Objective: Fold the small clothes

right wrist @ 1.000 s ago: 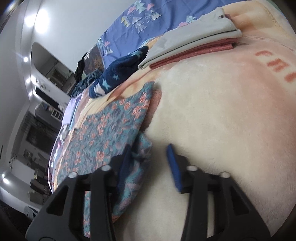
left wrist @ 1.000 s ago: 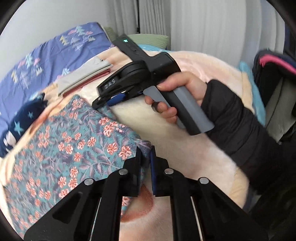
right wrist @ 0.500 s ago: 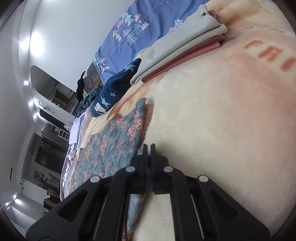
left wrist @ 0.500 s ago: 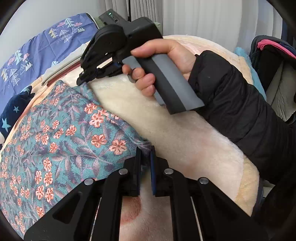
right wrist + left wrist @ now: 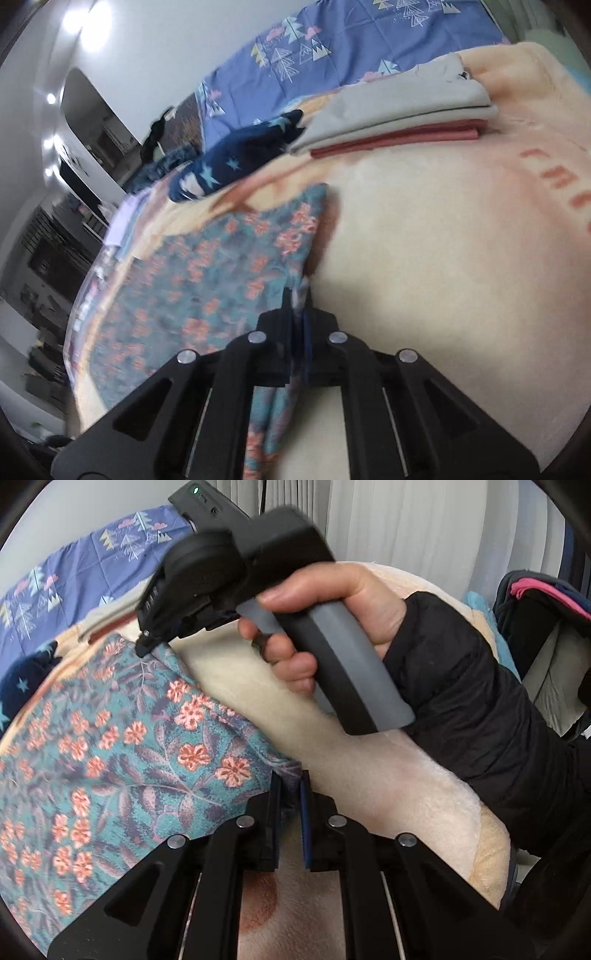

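Left to right: my left gripper [image 5: 289,794] has its fingers pinched on the near corner of the floral garment [image 5: 110,746], which lies spread on the bed's cream blanket [image 5: 369,775]. My right gripper [image 5: 298,306] clamps the far corner, fingers narrow. Step in hand: corners gripped for a fold. Next, I judge, both carry this edge across together.

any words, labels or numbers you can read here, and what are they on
"rne": red letters woven into the cream blanket, at the right edge of the right wrist view; uncertain, the word is cut off and blurred.
No text reads on the floral cloth, the folded stack or the right gripper.
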Tool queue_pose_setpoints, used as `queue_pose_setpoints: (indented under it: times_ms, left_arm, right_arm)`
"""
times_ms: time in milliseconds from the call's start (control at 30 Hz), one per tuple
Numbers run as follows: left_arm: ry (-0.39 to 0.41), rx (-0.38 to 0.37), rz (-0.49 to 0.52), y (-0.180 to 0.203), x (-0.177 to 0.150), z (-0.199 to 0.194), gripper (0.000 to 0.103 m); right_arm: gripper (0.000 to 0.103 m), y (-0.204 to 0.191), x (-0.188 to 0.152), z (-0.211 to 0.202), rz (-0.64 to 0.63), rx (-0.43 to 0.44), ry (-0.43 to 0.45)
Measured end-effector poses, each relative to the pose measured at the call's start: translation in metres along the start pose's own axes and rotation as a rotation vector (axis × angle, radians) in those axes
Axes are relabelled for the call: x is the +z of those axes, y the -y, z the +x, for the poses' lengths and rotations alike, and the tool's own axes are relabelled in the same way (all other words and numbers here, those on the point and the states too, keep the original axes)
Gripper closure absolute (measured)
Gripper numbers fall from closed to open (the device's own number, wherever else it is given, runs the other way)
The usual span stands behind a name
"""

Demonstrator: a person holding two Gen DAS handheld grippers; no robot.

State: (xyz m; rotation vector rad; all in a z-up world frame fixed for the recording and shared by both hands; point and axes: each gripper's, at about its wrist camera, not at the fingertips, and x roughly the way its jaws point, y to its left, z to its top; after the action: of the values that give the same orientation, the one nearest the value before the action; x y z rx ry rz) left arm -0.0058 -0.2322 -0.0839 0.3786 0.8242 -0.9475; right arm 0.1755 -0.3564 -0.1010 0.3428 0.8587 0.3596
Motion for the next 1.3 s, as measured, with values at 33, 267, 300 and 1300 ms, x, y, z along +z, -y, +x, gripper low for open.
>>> queue_pose_setpoints:
  times_ms: [33,267,300,1300]
  left_arm:
    - [-0.003,-0.013,-0.006,-0.002,-0.001,0.003,0.094]
    - [0.074,-0.043,0.012,0.003,-0.010,-0.019,0.080]
    - [0.092,-0.044,0.014,0.005,-0.013,-0.028,0.079]
    - [0.288,0.180,-0.653,-0.217,-0.255,-0.228,0.092]
  right_arm:
    - [0.099,0.005,-0.002,0.009,0.011,-0.001,-0.025]
    - [0.095,0.028,-0.003,0.007,0.106,0.132,0.003]
    - [0.094,0.031,-0.004,0.005,0.118,0.144,0.013]
    - [0.048,-0.348,-0.177,-0.019,-0.899,0.000,0.018]
